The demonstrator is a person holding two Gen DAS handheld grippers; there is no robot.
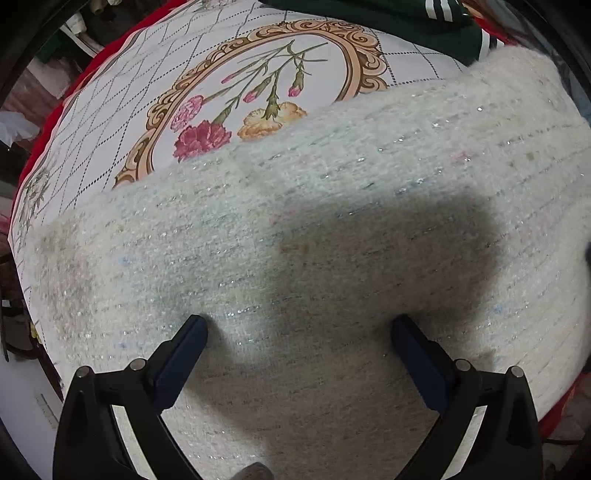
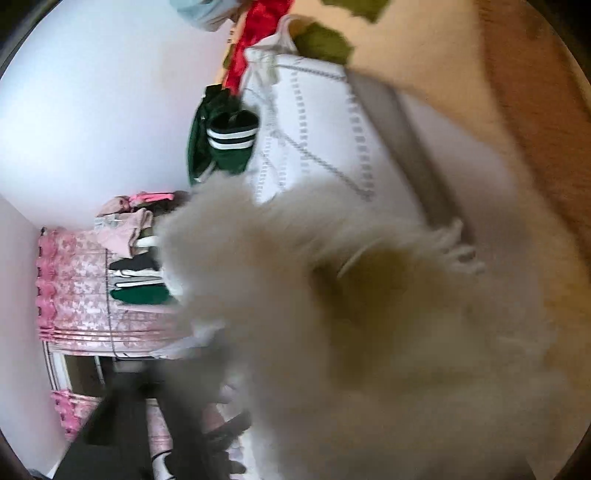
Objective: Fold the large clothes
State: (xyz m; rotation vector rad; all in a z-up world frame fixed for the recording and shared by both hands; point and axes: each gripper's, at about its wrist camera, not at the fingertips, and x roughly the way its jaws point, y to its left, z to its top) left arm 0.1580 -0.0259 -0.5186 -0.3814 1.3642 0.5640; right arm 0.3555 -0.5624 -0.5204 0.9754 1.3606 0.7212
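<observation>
A white fuzzy garment (image 1: 332,240) with silver threads lies spread over a floral tablecloth (image 1: 110,122) in the left wrist view. My left gripper (image 1: 297,328) hovers just above it, pointing down, open, with only flat fabric under the gap between its fingers. The right wrist view is blurred. There the same white garment (image 2: 369,350), with a fringe (image 2: 458,251), bulges up close to the camera and covers my right gripper (image 2: 295,387). Only one dark finger (image 2: 173,406) shows at the lower left. How the jaws stand is hidden by the fabric.
A dark green garment (image 1: 424,22) with white stripes lies at the table's far edge, also the striped cuff (image 2: 229,144). Red cloth (image 1: 44,147) hangs under the tablecloth's left edge. Pink curtains and stacked clothes (image 2: 122,273) stand beyond the table. Wood floor (image 2: 535,110) lies right.
</observation>
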